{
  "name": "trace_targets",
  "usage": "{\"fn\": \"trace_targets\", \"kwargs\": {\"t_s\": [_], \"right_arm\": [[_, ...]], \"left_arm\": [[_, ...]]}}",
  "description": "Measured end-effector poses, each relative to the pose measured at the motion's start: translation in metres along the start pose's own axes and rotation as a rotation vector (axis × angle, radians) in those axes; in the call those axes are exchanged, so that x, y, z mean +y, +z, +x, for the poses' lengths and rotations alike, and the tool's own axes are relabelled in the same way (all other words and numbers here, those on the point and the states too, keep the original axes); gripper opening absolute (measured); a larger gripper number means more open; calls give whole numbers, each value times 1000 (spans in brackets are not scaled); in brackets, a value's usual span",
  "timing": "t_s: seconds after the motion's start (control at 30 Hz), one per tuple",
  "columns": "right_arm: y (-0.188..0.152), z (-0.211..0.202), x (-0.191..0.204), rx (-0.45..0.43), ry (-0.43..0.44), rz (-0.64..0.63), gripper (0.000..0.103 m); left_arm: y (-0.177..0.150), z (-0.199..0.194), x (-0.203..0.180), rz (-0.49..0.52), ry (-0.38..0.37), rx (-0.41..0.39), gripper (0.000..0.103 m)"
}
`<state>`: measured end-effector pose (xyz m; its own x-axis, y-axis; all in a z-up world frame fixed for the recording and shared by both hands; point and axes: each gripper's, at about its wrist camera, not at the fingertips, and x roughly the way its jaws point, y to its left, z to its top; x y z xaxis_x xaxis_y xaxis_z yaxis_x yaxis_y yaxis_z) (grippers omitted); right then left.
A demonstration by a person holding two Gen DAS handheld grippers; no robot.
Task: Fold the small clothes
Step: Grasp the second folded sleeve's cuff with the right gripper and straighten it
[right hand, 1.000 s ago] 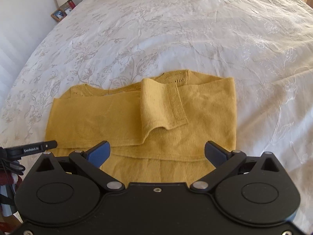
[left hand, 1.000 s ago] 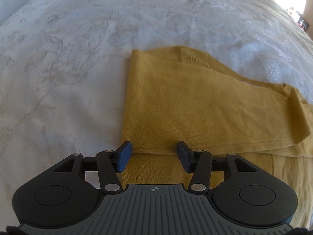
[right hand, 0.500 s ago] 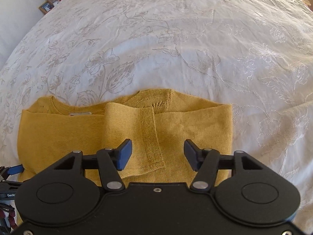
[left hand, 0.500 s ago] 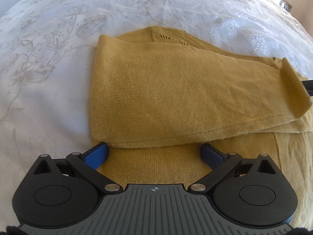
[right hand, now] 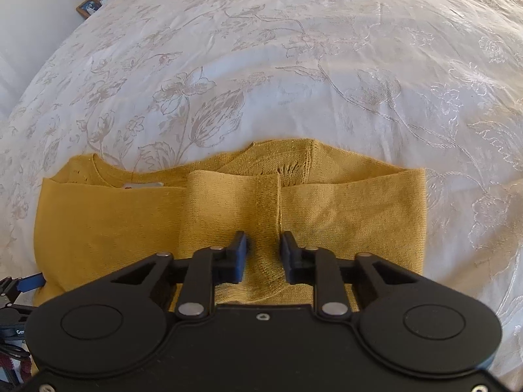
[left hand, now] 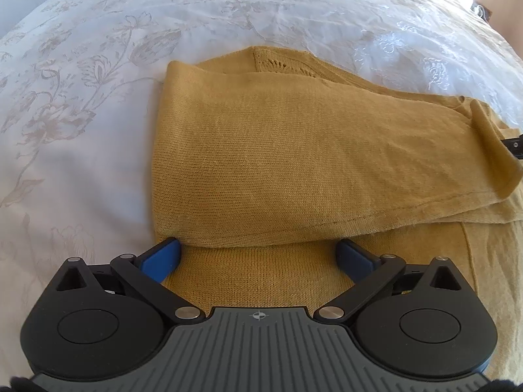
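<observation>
The mustard sweater (right hand: 108,225) was spread on the white embroidered bedspread (right hand: 294,65), its sleeves already folded across the body. A ridge of knit was being pinched by the closing jaws of the right gripper (right hand: 263,254), spread wide a second earlier, so a grasp for the next fold seemed begun. The left gripper (left hand: 258,254), half-open earlier, was held wide over the near hem, empty.

Both wrist views look steeply down, close, sharing the mustard sweater (left hand: 294,150) (right hand: 108,222).
</observation>
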<state>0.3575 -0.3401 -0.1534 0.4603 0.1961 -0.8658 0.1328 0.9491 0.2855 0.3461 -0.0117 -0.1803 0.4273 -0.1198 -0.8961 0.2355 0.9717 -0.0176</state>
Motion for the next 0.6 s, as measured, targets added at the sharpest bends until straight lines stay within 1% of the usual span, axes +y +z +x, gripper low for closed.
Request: {"fn": "trace_targets", "kwargs": {"t_s": [0.07, 0.17, 0.23, 0.3, 0.4, 0.5, 0.6], "right_arm": [[1, -6, 5, -9, 0, -19, 14], [1, -36, 12, -81, 27, -37, 13], [-1, -60, 12, -130, -7, -54, 13], [-6, -72, 1, -145, -68, -42, 13], [-14, -59, -26, -80, -157, -6, 13], [-20, -41, -38, -29, -180, -8, 12], [-23, -36, -35, -23, -191, -17, 12]], "left_arm": [[0, 0, 0, 2, 1, 1, 103], [1, 0, 1, 2, 1, 3, 103], [1, 1, 0, 2, 4, 5, 103], [1, 1, 0, 2, 8, 8, 103], [1, 2, 0, 3, 10, 10, 103], [2, 2, -1, 13, 10, 16, 103], [8, 0, 1, 28, -9, 54, 102]]}}
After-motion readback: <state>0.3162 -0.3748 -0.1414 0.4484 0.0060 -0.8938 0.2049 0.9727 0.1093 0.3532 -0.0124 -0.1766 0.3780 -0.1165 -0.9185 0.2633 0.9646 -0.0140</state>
